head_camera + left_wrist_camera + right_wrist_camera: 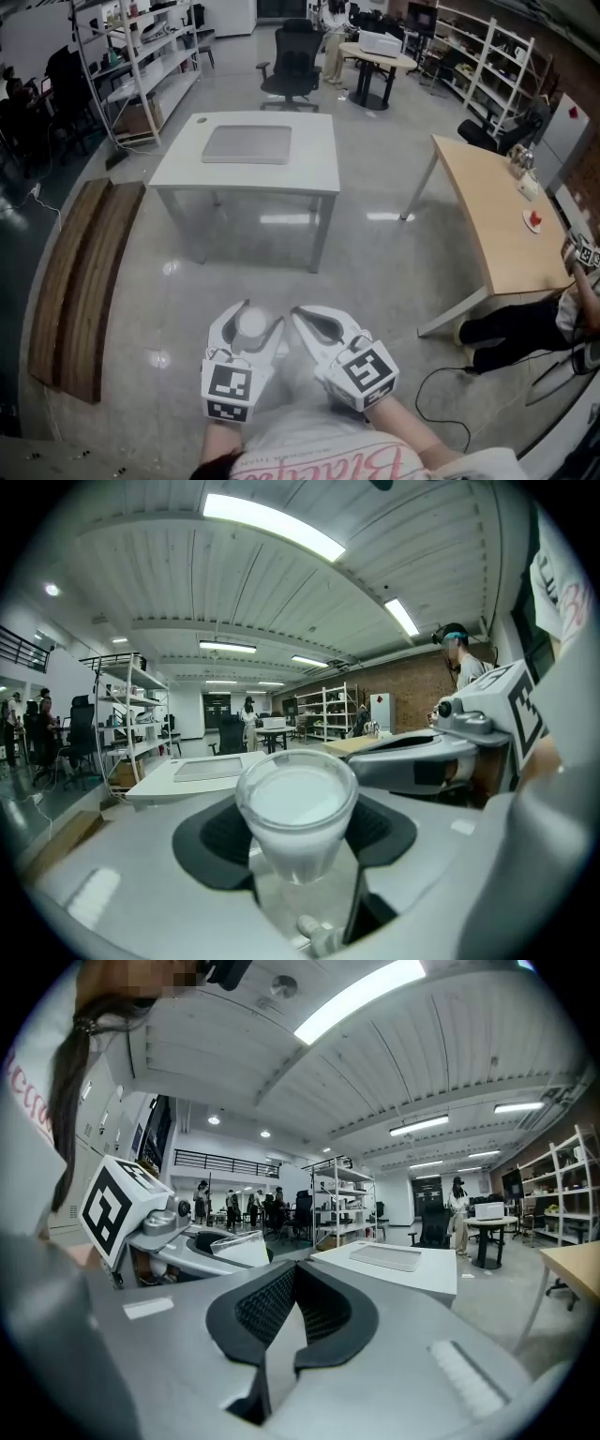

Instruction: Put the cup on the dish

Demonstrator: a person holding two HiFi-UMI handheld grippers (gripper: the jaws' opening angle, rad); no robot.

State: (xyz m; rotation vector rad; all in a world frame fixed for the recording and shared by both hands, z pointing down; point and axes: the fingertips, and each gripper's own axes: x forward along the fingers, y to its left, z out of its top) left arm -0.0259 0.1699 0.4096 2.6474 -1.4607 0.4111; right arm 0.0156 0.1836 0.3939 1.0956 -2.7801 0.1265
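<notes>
A clear plastic cup [250,325] with a whitish inside stands upright between the jaws of my left gripper [261,315], which is shut on it low by my body. In the left gripper view the cup [295,808] fills the gap between the dark pads [220,841]. My right gripper [302,317] sits just to its right, jaws shut with nothing in them [292,1274]. A flat grey rectangular dish [247,144] lies on the white table [309,173], well ahead across the floor.
A wooden table [487,216] stands at the right, with a seated person [525,323] and a floor cable [441,394] near it. Wooden planks [80,281] lie at the left. Shelves [141,56] and an office chair [292,66] stand behind the white table.
</notes>
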